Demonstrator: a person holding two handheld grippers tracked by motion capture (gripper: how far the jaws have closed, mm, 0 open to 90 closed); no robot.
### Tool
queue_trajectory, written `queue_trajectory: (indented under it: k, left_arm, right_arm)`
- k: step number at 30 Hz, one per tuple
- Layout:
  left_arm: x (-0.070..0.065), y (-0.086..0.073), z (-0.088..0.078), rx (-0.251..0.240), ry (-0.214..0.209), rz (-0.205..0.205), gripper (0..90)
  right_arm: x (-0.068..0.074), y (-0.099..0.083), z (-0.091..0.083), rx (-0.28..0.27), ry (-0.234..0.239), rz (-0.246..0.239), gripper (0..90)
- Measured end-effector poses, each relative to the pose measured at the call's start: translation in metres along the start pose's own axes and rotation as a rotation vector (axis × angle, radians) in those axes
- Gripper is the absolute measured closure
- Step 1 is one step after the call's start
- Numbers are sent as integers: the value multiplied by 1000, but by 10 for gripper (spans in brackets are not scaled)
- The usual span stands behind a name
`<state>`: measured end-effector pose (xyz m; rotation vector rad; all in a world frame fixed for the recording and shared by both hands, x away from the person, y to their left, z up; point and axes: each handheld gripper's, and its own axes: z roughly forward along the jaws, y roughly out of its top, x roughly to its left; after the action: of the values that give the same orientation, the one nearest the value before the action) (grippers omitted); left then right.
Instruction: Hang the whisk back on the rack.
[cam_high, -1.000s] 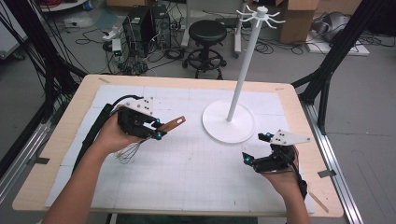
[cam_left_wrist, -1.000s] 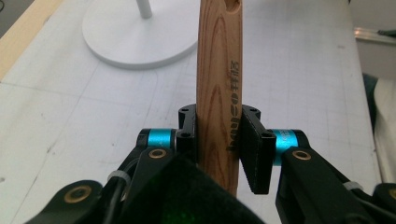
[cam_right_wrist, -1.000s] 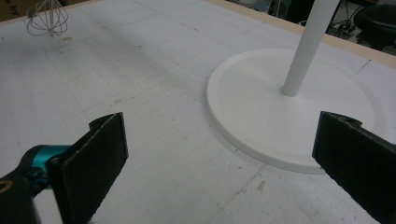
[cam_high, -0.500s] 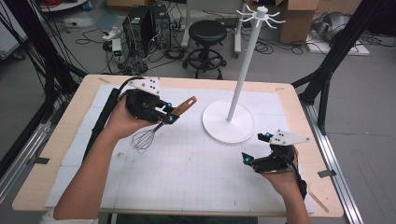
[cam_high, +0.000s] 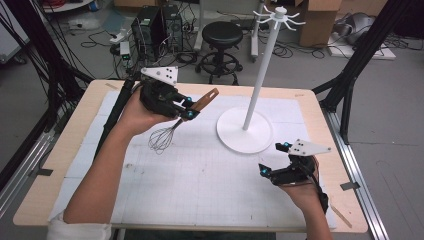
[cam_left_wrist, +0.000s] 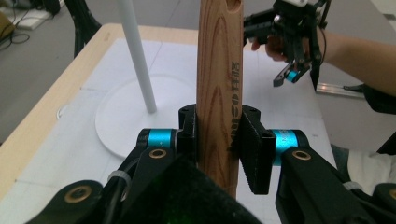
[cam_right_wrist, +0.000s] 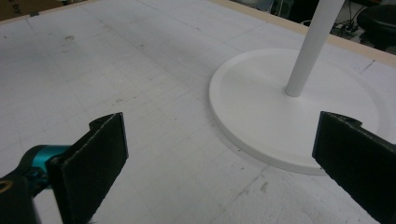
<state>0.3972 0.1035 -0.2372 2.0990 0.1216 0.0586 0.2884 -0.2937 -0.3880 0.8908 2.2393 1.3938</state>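
My left claw (cam_high: 187, 107) grips the whisk (cam_high: 172, 128) by its wooden handle, above the bench (cam_high: 60, 150), near the hook stand (cam_high: 257, 82). My right claw (cam_high: 274, 161) idles open. A long handle could twist, missing the hooks.

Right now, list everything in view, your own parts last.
whisk: one, wooden handle and wire head, held above the left part of the mat.
stand: one, white, round base on the mat's far right, hooks on top.
mat: one, white with a grid, covering the table.
table: one, light wood.
stool: one, black, on the floor behind.
left gripper: black fingers shut on the whisk handle.
right gripper: black, fingers open, near the table's right edge.
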Motion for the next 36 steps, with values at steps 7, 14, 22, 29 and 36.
queue_trajectory:
  k: [7,14,22,29,36]
  left_arm:
    - [2,22,0,-67,-45,13,703]
    - [5,42,3,-57,-38,30,703]
    - [18,62,7,-93,-29,31,703]
    - [33,70,13,-112,-18,8,703]
    - [42,82,13,-126,-4,12,703]
  right_arm:
    - [-1,0,-1,-1,0,-2,23]
    - [1,-2,-1,6,5,-1,23]
    - [1,-2,-3,-5,2,3,23]
    - [2,-3,-4,-11,10,6,23]
    - [1,-5,-3,-5,13,8,23]
